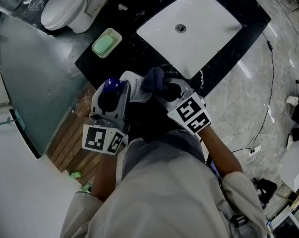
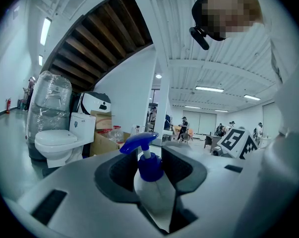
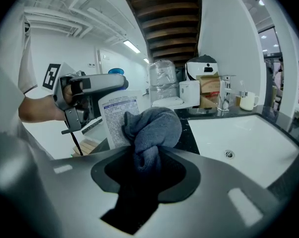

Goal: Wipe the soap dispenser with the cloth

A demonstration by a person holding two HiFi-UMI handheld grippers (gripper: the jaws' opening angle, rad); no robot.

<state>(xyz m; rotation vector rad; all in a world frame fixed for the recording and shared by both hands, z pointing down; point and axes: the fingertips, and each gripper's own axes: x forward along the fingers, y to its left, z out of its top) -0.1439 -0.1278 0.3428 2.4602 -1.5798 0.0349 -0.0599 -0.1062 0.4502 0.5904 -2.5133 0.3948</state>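
1. Over the near edge of the black marbled surface [image 1: 134, 51], just in front of the white rectangular sink [image 1: 209, 19], the person holds both tools close together.
2. The left claw [image 2: 151, 171] is clamped on the white plastic soap dispenser with a blue pump head [image 2: 155, 195]. Its two dark pads press the bottle's body just below the blue collar, and the spout points to the left in the left gripper view.
3. The right claw [image 3: 148, 158] is closed tight on a bunched grey-blue fabric cloth [image 3: 154, 125]. A rounded wad stands out beyond the pads and a dark tail hangs back between them.
4. In the right gripper view the wad of cloth lies against the printed label side of the soap dispenser. The bottle is held roughly upright in the air, clear of the surface.
5. Farther back on the surface, left of the sink and well apart from both tools, sits a pale green rectangular soap dish [image 1: 106, 42].
6. Beyond the surface's far left corner stands a white ceramic toilet [image 1: 70, 6]; a hand and sleeve hold each tool from below in the head view
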